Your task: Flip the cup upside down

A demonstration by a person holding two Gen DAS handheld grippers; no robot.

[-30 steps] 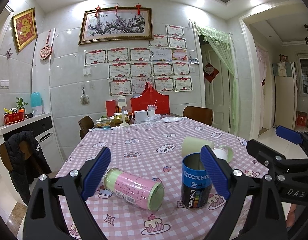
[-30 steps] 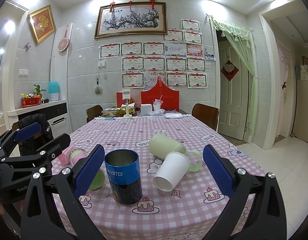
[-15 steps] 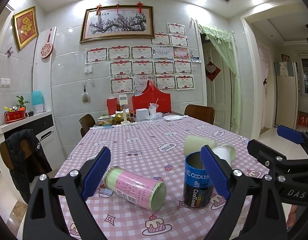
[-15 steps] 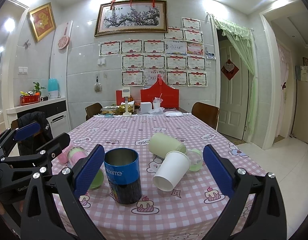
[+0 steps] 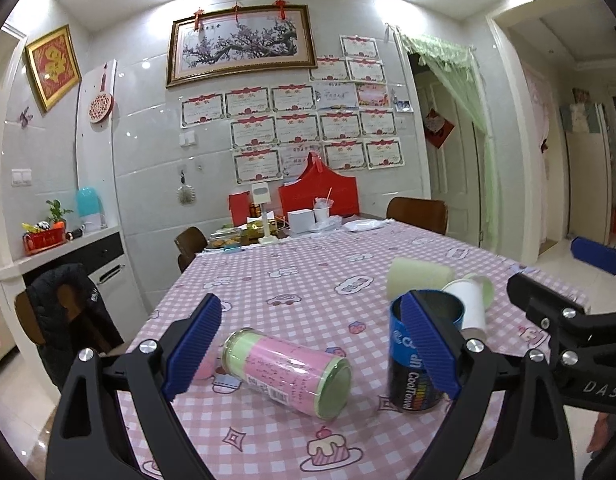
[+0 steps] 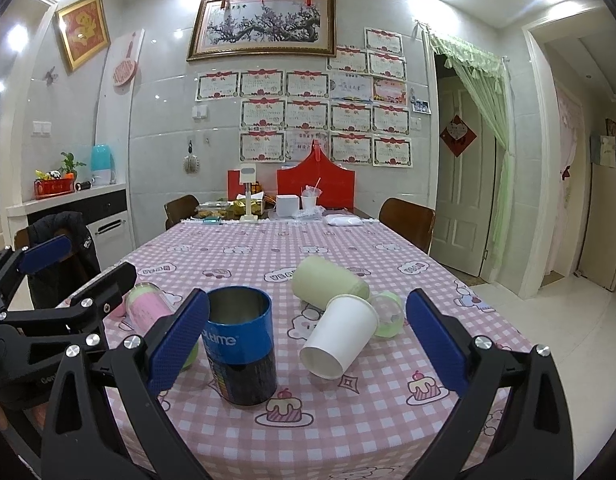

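Observation:
A blue and black tin cup (image 6: 240,348) stands upright, mouth up, on the pink checked tablecloth (image 6: 348,408); it also shows in the left wrist view (image 5: 418,364). A white paper cup (image 6: 340,338) lies on its side to its right, against a pale green cup (image 6: 328,286) lying on its side. A pink and green canister (image 5: 288,366) lies on its side in front of my left gripper (image 5: 312,352). My right gripper (image 6: 308,348) is open and empty, just short of the tin and paper cup. My left gripper is open and empty.
A small clear green lid or cup (image 6: 388,314) lies behind the paper cup. The far end of the table holds a red box (image 6: 316,190), a white box and food items. Chairs (image 6: 406,222) stand around the table. The near table edge is close below the grippers.
Both grippers have crept slightly forward toward the cups. Nothing on the table has moved and both stay open.

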